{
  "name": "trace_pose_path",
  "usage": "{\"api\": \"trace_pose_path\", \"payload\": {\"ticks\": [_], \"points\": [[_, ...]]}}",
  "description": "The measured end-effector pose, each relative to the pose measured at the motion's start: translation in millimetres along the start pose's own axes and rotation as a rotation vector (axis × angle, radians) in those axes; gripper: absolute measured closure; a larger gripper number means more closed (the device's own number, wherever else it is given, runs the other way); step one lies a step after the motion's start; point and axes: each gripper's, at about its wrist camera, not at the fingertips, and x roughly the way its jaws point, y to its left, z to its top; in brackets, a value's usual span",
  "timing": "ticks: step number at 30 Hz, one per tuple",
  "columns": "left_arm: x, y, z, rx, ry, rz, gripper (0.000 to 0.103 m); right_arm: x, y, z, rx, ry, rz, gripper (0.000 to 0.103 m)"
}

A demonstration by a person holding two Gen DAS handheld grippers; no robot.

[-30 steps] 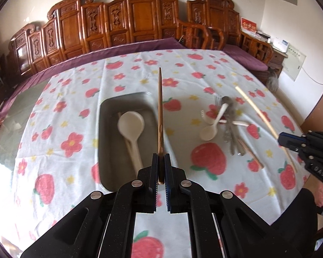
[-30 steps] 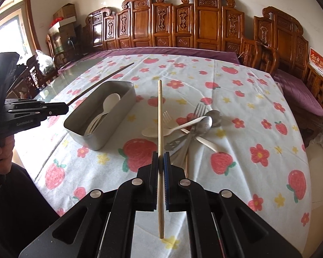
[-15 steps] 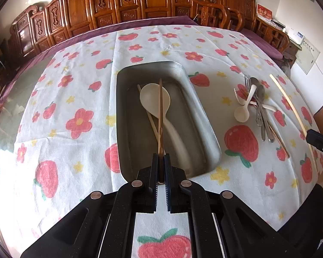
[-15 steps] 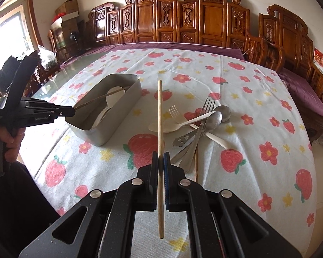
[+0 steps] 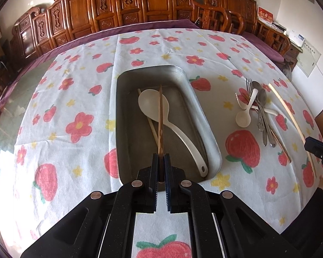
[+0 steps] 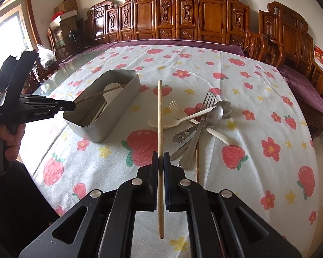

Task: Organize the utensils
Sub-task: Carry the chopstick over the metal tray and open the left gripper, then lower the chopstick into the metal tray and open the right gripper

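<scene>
Left hand-held gripper [image 5: 160, 161] clamped a dark chopstick [image 5: 160, 116] over the tin [image 5: 206, 126] (ladle [image 5: 155, 105] inside); right hand-held gripper [image 6: 160, 161] clamped a pale chopstick [image 6: 160, 116] above the surface [image 6: 258, 99].

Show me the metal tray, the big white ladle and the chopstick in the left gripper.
metal tray [image 5: 206, 129]: left wrist view, right rim.
white ladle [image 5: 149, 105]: left wrist view, bowl.
brown chopstick [image 5: 160, 118]: left wrist view, mid-shaft.

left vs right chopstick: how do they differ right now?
Left chopstick is darker brown; right chopstick is pale. The left one's tip reaches into the tin over the ladle; the right one is held above the cloth, outside the tin. Left is gripped near its end, right partway along. Both are clamped in shut grippers.
</scene>
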Motion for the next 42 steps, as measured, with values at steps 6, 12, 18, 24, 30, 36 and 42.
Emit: {"api": "trace_pose_path", "payload": {"ticks": [6,12,18,24,30,36,42], "points": [[7.5,-15.3,5.1,0.015,0.011,-0.020,0.098,0.2,3.2,-0.7,-0.005,0.005,0.000,0.097],[12.9,-18.6,4.6,0.019,0.012,-0.032,0.096,-0.8,4.1,-1.4,-0.009,0.010,-0.003,0.097],[1.4,-10.0,4.0,0.010,-0.036,-0.040,0.078,3.3,7.0,-2.0,-0.012,0.024,-0.007,0.097],[-9.0,10.3,0.4,-0.005,-0.081,0.000,0.075,8.3,20.5,3.8,-0.023,0.027,0.008,0.097],[-20.9,37.7,-7.1,-0.061,-0.137,0.021,0.075,19.9,43.4,21.7,-0.024,0.025,0.051,0.097],[-25.5,58.6,-12.3,-0.104,-0.184,0.032,0.075,43.4,69.4,47.6,-0.008,0.030,0.108,0.097],[-29.4,73.4,-15.5,-0.141,-0.219,0.023,0.075,76.1,91.2,79.6,0.027,0.045,0.164,0.097]]}}
